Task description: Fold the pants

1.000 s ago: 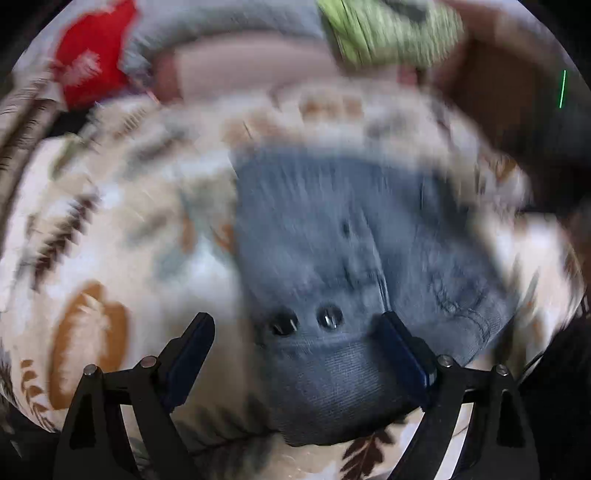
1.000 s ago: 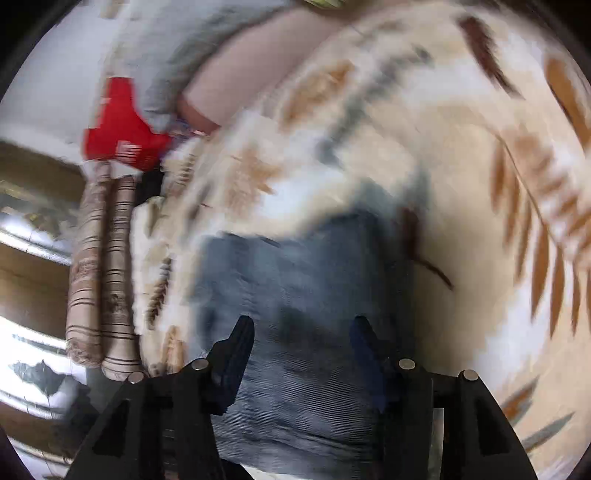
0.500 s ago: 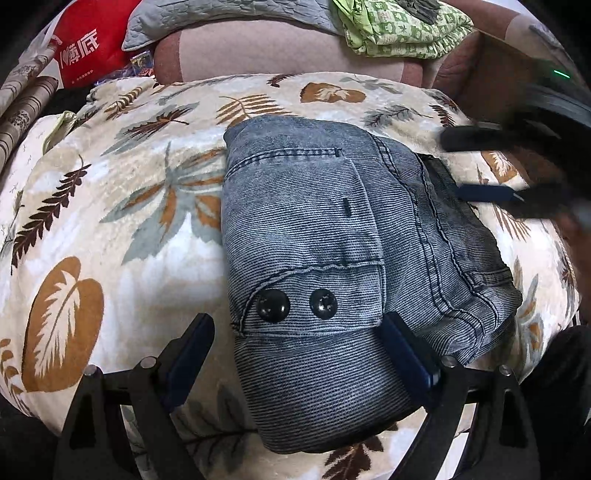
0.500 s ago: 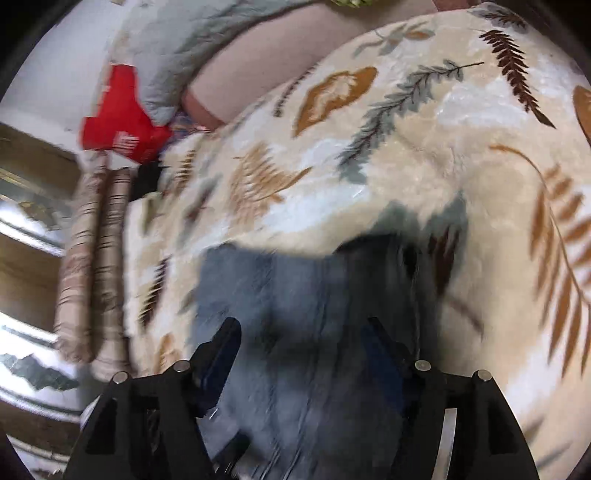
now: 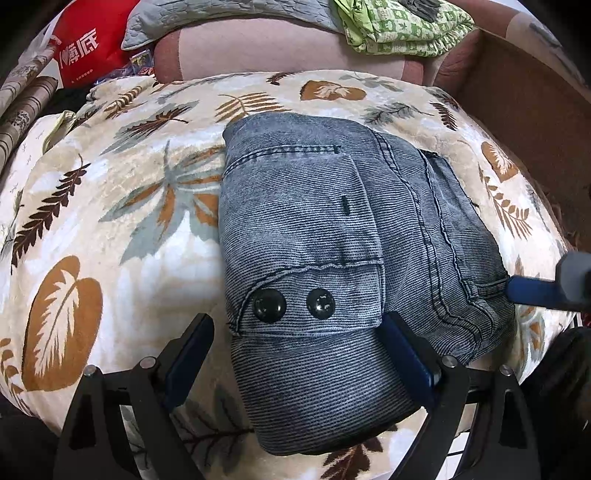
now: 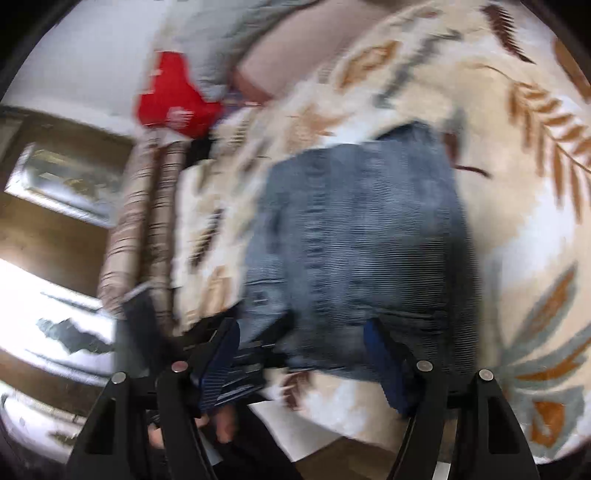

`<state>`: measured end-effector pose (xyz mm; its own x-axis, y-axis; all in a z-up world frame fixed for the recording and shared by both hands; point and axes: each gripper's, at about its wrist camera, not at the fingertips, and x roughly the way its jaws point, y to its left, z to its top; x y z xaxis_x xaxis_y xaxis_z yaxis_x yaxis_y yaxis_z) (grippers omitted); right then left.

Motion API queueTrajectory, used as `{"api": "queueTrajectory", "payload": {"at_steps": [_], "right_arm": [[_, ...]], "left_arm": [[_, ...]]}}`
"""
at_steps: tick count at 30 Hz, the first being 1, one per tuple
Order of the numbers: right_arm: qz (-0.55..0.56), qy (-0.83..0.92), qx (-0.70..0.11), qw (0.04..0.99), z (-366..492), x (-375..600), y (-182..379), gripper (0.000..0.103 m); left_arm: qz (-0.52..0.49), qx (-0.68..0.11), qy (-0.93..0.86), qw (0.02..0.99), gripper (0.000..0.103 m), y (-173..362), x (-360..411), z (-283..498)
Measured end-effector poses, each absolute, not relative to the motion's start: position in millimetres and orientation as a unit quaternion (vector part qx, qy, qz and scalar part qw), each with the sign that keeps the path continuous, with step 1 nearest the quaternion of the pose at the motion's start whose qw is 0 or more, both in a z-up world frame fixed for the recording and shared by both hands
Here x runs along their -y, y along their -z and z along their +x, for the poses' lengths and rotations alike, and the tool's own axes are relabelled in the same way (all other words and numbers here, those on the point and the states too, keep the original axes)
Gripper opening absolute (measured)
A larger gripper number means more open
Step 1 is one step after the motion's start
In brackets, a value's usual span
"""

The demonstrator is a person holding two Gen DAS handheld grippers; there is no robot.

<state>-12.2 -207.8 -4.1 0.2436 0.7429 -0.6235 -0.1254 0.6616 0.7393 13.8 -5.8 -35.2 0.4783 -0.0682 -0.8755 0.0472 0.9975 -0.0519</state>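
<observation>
Where the leaf-print blanket [image 5: 110, 206] bulges up in the left wrist view, the pants [image 5: 332, 236] lie folded into a thick blue-grey bundle at its centre, two dark buttons [image 5: 293, 304] on a flap at about six o'clock of the bundle; the left gripper [image 5: 297, 362] hangs over that near end with its jaws spread wide, one blue pad over the blanket at seven o'clock, the other over the cloth at five o'clock, and no fold is pinched between them; whether either pad touches the cloth cannot be told. At three o'clock of the pants a blue fingertip of the right gripper [image 5: 532, 291] shows just beside the bundle's edge. Beyond the blanket, at eleven o'clock, sits a red bag [image 5: 86, 48], and at one o'clock a green patterned cloth [image 5: 402, 27]. Although the right wrist view is blurred, the right gripper [image 6: 301, 363] there has its jaws apart and has just been opening; the pants [image 6: 362, 236] lie ahead at twelve o'clock, their near edge showing between the pads, not gripped.
</observation>
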Motion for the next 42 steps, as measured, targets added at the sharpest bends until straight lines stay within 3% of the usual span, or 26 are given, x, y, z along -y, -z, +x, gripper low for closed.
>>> {"api": "queueTrajectory", "payload": {"at_steps": [4,9,14,17,20,25,29,35,42], "right_arm": [[0.287,-0.252,-0.566,0.731,-11.0,214.6,50.0,0.073],[0.247,-0.251,-0.549,0.758,5.9,211.3,-9.3,0.074],[0.268,-0.285,-0.538,0.747,56.2,188.5,-25.9,0.075],[0.285,-0.283,-0.556,0.727,99.3,174.5,2.1,0.075],[0.327,-0.248,-0.604,0.683,124.4,168.0,64.9,0.075],[0.269,-0.239,-0.593,0.720,102.0,162.2,28.5,0.075],[0.289,-0.278,-0.566,0.721,55.3,176.0,5.0,0.075],[0.302,-0.271,-0.570,0.714,3.5,198.6,46.8,0.077],[0.307,-0.300,-0.532,0.730,-17.4,204.9,9.7,0.077]], "left_arm": [[-0.004,-0.506,0.035,0.862,0.093,35.3,6.9,12.7],[-0.015,-0.508,0.036,0.861,0.094,37.4,4.1,13.0],[-0.019,-0.508,0.040,0.860,0.095,38.5,2.1,13.1],[-0.026,-0.508,0.040,0.860,0.096,39.8,0.9,13.3],[-0.029,-0.507,0.039,0.861,0.096,41.2,1.5,13.7],[-0.031,-0.508,0.042,0.860,0.097,41.9,-0.4,13.5],[-0.028,-0.508,0.040,0.860,0.097,41.6,0.0,13.0],[-0.017,-0.507,0.031,0.861,0.097,40.7,5.2,12.4],[-0.009,-0.508,0.025,0.861,0.097,39.3,4.3,13.0]]}}
